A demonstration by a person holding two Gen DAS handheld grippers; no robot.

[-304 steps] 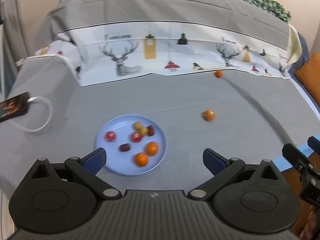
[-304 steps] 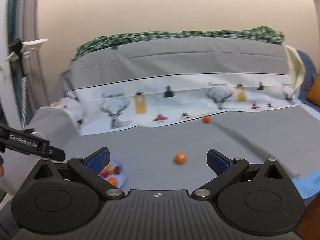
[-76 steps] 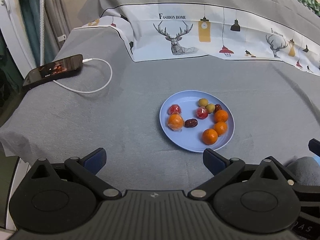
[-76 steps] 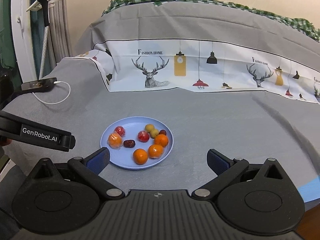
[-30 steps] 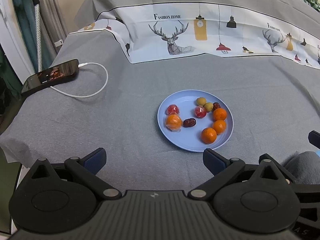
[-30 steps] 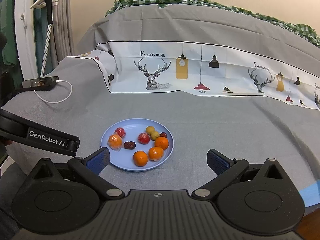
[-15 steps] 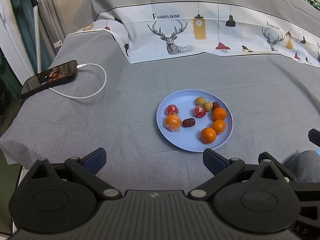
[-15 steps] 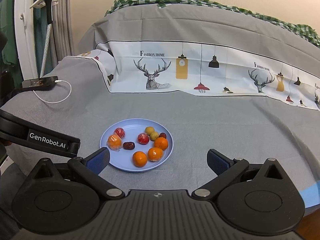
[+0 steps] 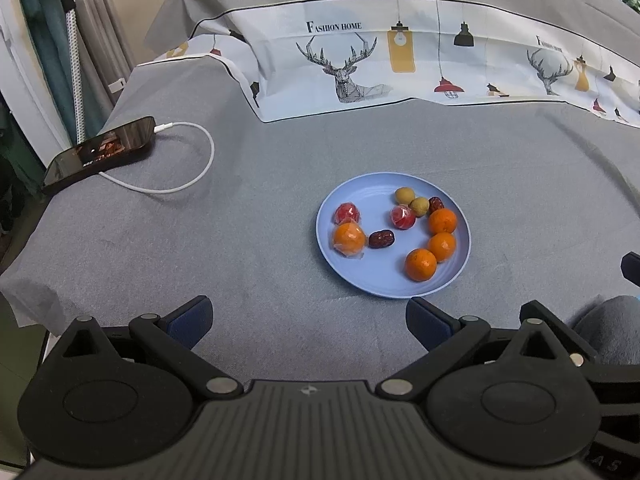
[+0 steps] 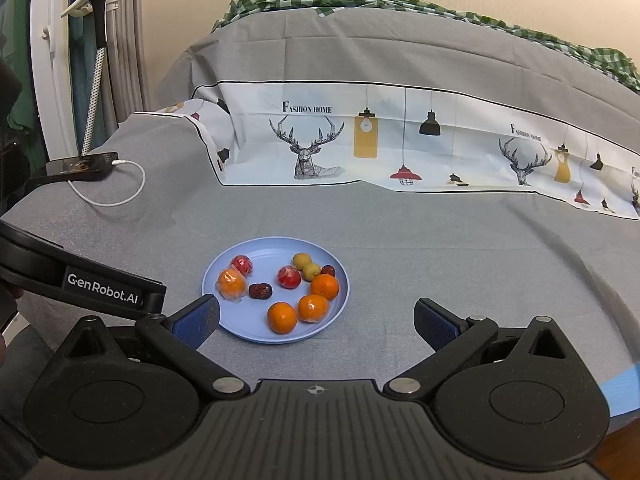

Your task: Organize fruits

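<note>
A light blue plate [image 9: 374, 280] sits on the grey cloth and also shows in the right wrist view [image 10: 256, 330]. It holds several small fruits: oranges [image 9: 420, 265], one wrapped orange [image 9: 349, 239], red wrapped fruits [image 9: 403, 217], two yellow-green ones [image 9: 405, 196] and dark dates [image 9: 381, 239]. My left gripper [image 9: 308, 318] is open and empty, just short of the plate's near edge. My right gripper [image 10: 316, 322] is open and empty, near the plate's front right rim.
A black phone [image 9: 100, 152] with a white charging cable [image 9: 188, 176] lies at the far left. A printed deer cloth [image 9: 400, 64] covers the raised back. The left gripper's body [image 10: 80, 280] crosses the right wrist view. The cloth's edge drops off at left.
Ten seconds ago two oranges lay loose on the cloth; now none lies outside the plate and it holds more oranges. Over the last second both grippers barely move.
</note>
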